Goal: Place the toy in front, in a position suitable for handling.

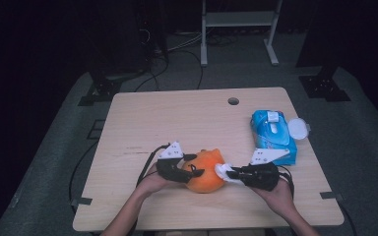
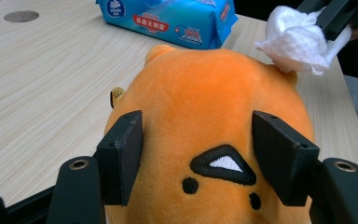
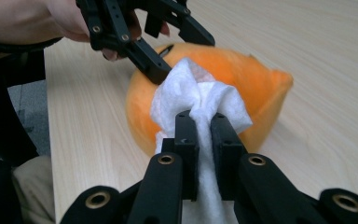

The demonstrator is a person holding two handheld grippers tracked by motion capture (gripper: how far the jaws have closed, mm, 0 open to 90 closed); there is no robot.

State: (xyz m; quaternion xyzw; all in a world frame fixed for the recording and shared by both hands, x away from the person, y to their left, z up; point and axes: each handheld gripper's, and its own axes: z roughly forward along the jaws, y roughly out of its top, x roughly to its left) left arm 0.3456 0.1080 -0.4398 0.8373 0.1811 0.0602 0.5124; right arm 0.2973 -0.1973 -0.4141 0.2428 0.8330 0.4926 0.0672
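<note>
Beside the orange plush [image 1: 204, 172], right claw [image 1: 232, 173] pinches a white wipe [image 1: 222, 170].

Fuzzy orange plush toy [image 2: 214, 107]; soft white cloth wipe [image 3: 196, 98] (dimpled); matt pale wood-grain table [image 1: 177, 113].

Light wood table [image 1: 142, 123] w/ orange plush toy [image 1: 204, 172] near front edge, blue wipes pack [image 1: 271, 135] at right.
</note>
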